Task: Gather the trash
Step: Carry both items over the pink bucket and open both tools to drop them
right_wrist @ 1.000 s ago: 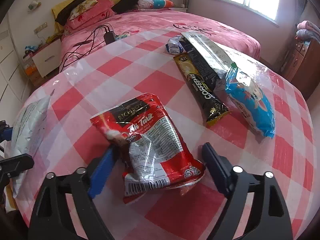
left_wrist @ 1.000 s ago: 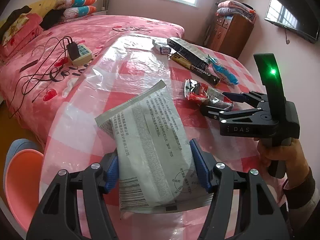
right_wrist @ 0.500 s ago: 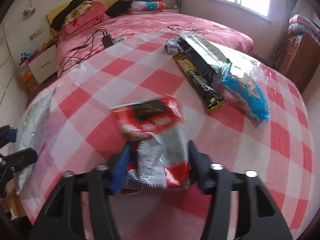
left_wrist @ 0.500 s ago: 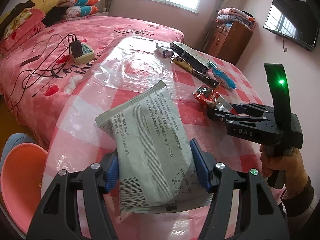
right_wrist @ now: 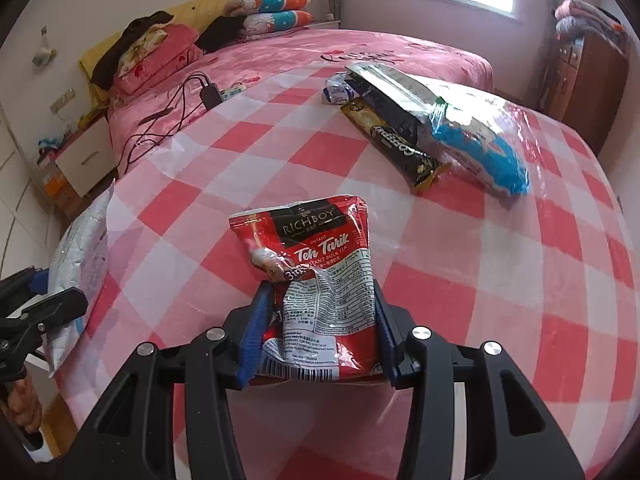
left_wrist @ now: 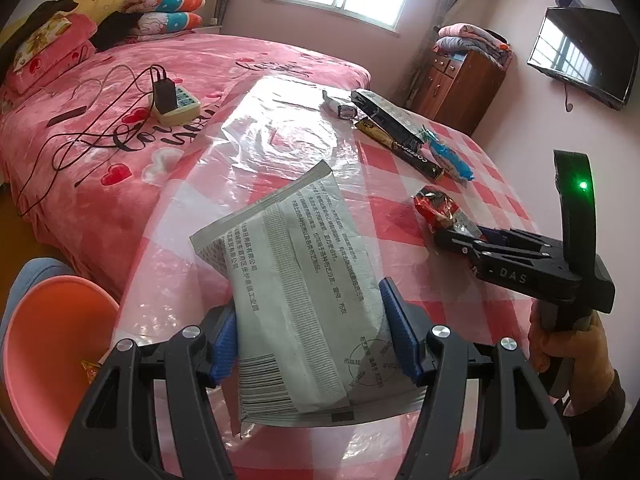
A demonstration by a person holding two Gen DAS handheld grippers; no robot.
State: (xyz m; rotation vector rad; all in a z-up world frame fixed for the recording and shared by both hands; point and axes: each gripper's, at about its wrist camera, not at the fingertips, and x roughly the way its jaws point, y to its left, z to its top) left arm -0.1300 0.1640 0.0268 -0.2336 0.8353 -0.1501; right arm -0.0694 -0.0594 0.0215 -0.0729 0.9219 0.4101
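Observation:
My left gripper [left_wrist: 312, 320] is shut on a grey printed packet [left_wrist: 304, 264], held above the near edge of the checked table [right_wrist: 520, 280]. The same packet [right_wrist: 80, 248] shows at the left of the right wrist view. My right gripper [right_wrist: 320, 300] has a crumpled red milk tea packet [right_wrist: 320, 264] between its blue pads; the jaws are closing and the pads press on its sides. From the left wrist view the right gripper [left_wrist: 452, 236] holds that red packet [left_wrist: 436, 206] just above the cloth, with a hand on its handle.
Farther back on the table lie a black coffee stick pack [right_wrist: 400, 148], a blue wrapper [right_wrist: 480, 152], a silver and black bag [right_wrist: 392, 88] and a small white wrapper [right_wrist: 336, 90]. An orange tub [left_wrist: 48, 340] stands low at the left. A pink bed [left_wrist: 100, 140] carries a power strip [left_wrist: 176, 100] and cables.
My right gripper's jaws have come together on the red packet, which has crumpled and tipped up off the cloth. The left gripper has drifted slightly with the grey packet still in it.

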